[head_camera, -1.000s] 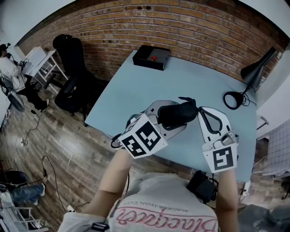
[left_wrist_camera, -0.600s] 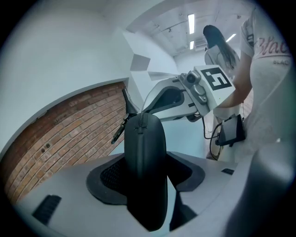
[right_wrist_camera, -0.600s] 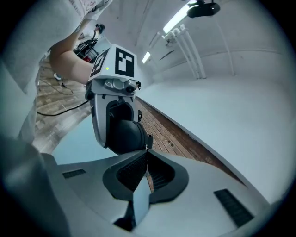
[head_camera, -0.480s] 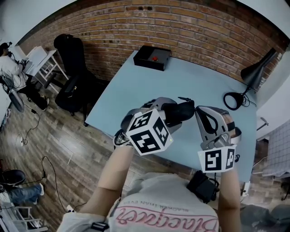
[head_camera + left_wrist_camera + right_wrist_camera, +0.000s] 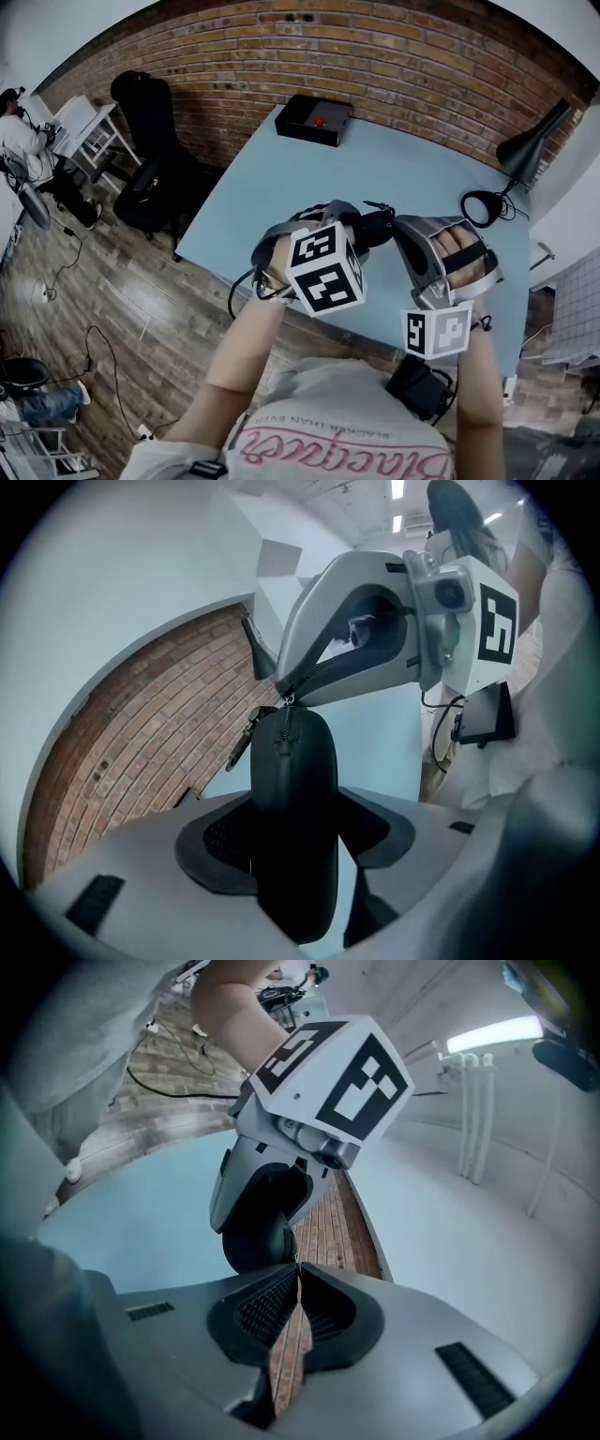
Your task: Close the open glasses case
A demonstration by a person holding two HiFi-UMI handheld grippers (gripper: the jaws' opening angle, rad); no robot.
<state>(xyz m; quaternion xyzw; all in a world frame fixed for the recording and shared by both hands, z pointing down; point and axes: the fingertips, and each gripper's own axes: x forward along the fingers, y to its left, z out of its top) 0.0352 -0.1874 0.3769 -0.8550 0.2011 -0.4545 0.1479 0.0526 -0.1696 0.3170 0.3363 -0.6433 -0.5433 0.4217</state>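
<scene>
The black glasses case (image 5: 377, 228) hangs above the light blue table (image 5: 375, 159), gripped across its width by my left gripper (image 5: 354, 232). In the left gripper view the case (image 5: 292, 789) fills the gap between the pads, with its zipper seam running up the near end. My right gripper (image 5: 397, 225) comes in from the right, jaws shut, tips pinching the zipper pull (image 5: 287, 699) at the case's far end. In the right gripper view the closed jaws (image 5: 296, 1283) meet right at the rounded end of the case (image 5: 258, 1237). The left gripper (image 5: 298, 832) stands wide around the case.
A black box with a red button (image 5: 314, 119) sits at the table's far edge. A black desk lamp (image 5: 527, 148) stands at the right, with its round base (image 5: 481, 206). A dark chair (image 5: 150, 141) stands on the wooden floor to the left. A brick wall lies behind.
The left gripper has tipped downward and its marker cube has swung right toward the middle. The right gripper has rolled, so the hand in its grip now faces up. The case stays held between them.
</scene>
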